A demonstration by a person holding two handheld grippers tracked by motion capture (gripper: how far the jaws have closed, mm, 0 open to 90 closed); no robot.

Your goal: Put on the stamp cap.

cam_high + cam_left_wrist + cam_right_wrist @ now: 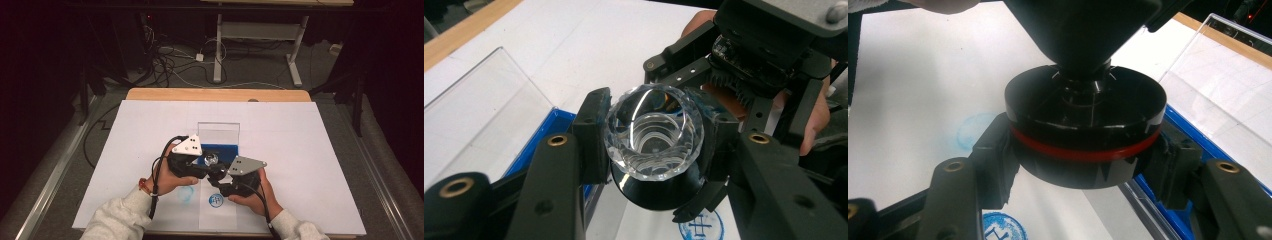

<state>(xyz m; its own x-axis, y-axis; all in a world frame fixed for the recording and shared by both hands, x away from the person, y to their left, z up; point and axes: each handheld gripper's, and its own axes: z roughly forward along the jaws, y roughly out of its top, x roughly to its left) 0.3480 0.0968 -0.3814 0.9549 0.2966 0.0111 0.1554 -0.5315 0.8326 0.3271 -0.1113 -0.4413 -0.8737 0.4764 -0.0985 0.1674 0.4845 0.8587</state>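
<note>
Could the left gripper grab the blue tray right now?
Probably not: the left gripper is shut on the crystal knob, so its jaws are full. The blue tray lies close behind it.

A clear faceted knob (653, 132) of glossy glass or plastic is seen; glossy black plastic forms the base (1087, 107), ringed in red.

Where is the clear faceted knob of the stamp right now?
The clear faceted knob sits clamped in the left gripper, above the black base that the right gripper holds, just in front of the blue tray.
</note>
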